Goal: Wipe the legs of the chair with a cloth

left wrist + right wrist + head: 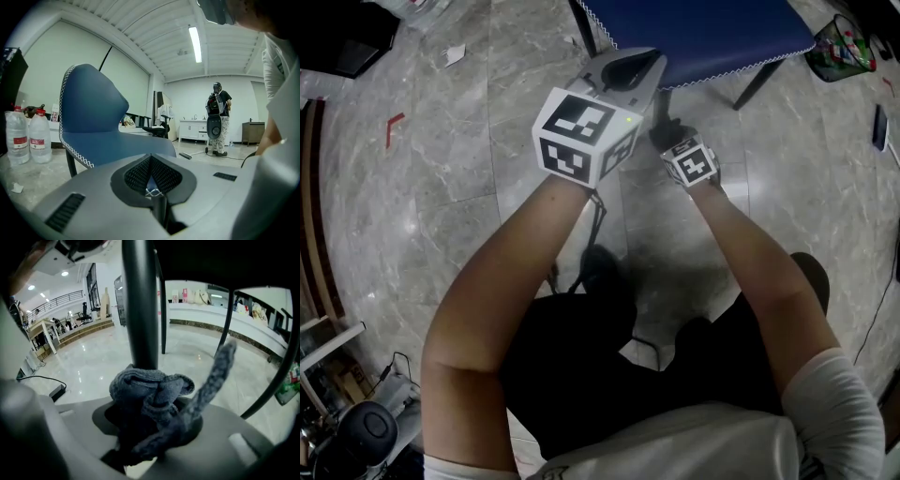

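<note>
The blue chair seat stands at the top of the head view on thin black legs. In the right gripper view a black leg rises straight ahead, and a crumpled grey cloth is pressed against its lower part. My right gripper is shut on that cloth, with one loose end sticking up to the right. It sits low beside the front leg, under the seat edge, as the right gripper. My left gripper hovers higher at the seat edge, shut and holding nothing, facing the chair.
Two water bottles stand on the floor left of the chair. A person stands far off across the room. A green basket and a phone lie at the right. Cables run over the marble floor.
</note>
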`<state>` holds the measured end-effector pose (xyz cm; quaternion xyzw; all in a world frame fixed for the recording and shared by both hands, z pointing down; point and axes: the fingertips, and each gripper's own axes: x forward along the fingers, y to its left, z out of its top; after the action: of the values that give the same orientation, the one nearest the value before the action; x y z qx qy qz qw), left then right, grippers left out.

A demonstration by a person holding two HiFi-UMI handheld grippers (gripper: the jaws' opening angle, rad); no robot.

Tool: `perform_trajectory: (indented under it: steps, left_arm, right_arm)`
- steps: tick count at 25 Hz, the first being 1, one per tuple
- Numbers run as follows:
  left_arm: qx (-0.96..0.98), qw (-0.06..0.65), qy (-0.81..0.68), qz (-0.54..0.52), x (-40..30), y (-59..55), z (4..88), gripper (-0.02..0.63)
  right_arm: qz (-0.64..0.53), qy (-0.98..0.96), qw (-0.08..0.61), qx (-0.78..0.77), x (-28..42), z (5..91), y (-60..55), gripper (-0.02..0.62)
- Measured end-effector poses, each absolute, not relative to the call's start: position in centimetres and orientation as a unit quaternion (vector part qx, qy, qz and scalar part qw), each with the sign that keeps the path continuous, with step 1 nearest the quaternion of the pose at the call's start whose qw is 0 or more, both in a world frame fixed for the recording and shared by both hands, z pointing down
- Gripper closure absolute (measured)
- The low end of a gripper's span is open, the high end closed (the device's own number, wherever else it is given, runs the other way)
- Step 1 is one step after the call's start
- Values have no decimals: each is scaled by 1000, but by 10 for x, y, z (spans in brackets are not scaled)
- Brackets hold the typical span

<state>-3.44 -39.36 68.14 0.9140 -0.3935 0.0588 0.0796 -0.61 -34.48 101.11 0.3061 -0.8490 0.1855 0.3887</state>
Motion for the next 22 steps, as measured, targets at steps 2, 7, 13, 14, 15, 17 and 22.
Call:
perform_trajectory:
  steps: [2, 7, 13, 14, 15, 17, 22]
  left_arm:
    - [914, 74, -395, 60, -32, -393, 681, 600]
    - [908, 67, -408, 66, -32, -392, 680, 600]
    - [901, 71, -422, 66, -31, -393, 678, 600]
    - [901, 72, -424, 65, -31, -393, 679, 600]
    - [900, 73, -425, 65, -31, -393, 679, 600]
    - [898, 72, -428, 64, -31, -392, 679, 600]
    - [897, 63, -432, 65, -29, -393, 678, 600]
  right_arm:
    - [161, -861, 359, 321, -7, 977, -348, 420]
    - [108, -898, 263, 337, -17, 871, -356, 420]
    - [82, -927, 160, 330, -19, 764, -361, 420]
    - [87, -927, 157, 328, -19, 762, -360, 420]
    - [89, -928, 154, 328, -19, 762, -359, 420]
    - [89, -928, 147, 329, -18, 764, -359, 422]
    - [82, -928, 141, 334, -16, 764, -361, 431]
